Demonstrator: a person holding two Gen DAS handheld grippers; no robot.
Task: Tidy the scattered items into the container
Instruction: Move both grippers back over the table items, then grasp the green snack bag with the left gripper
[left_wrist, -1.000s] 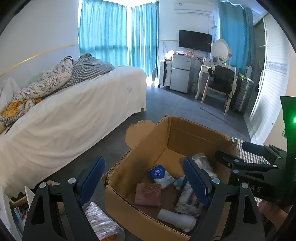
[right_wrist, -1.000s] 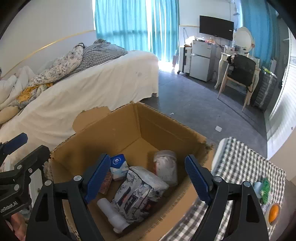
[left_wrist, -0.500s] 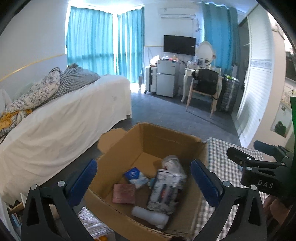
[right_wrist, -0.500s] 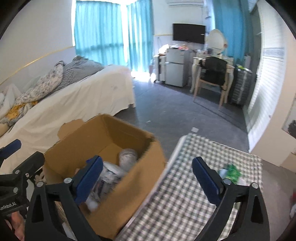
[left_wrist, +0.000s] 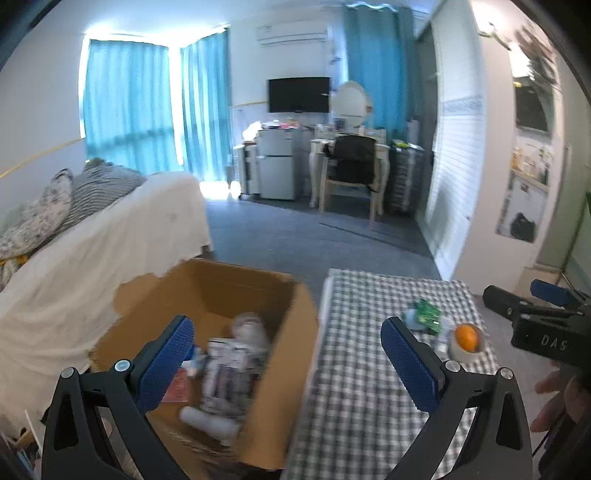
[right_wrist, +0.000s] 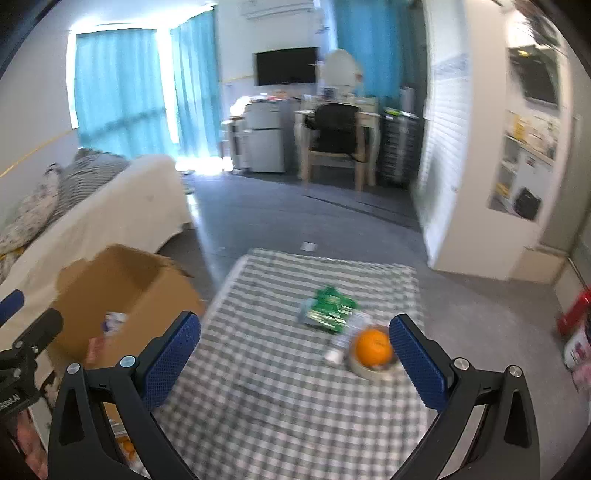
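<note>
An open cardboard box (left_wrist: 280, 354) (right_wrist: 147, 295) stands on the floor left of a checked table (left_wrist: 362, 387) (right_wrist: 280, 369) and holds several packets and a white bottle (left_wrist: 210, 421). On the table lie a green packet (right_wrist: 328, 308) (left_wrist: 426, 314), an orange (right_wrist: 373, 347) (left_wrist: 466, 336) on a tape roll (right_wrist: 369, 371), and a small clear bottle (right_wrist: 343, 341). My left gripper (left_wrist: 291, 362) is open and empty over the box's right wall. My right gripper (right_wrist: 295, 354) is open and empty above the table, left of the orange.
A white-covered bed (left_wrist: 92, 251) runs along the left. A desk with a chair (left_wrist: 351, 173), a small fridge (left_wrist: 275, 166) and blue curtains are at the far end. A red object (right_wrist: 572, 310) stands on the floor right of the table.
Both grippers have swung right, away from over the box toward the checked table. The orange and green packet have come into view. Both stay open and empty.
</note>
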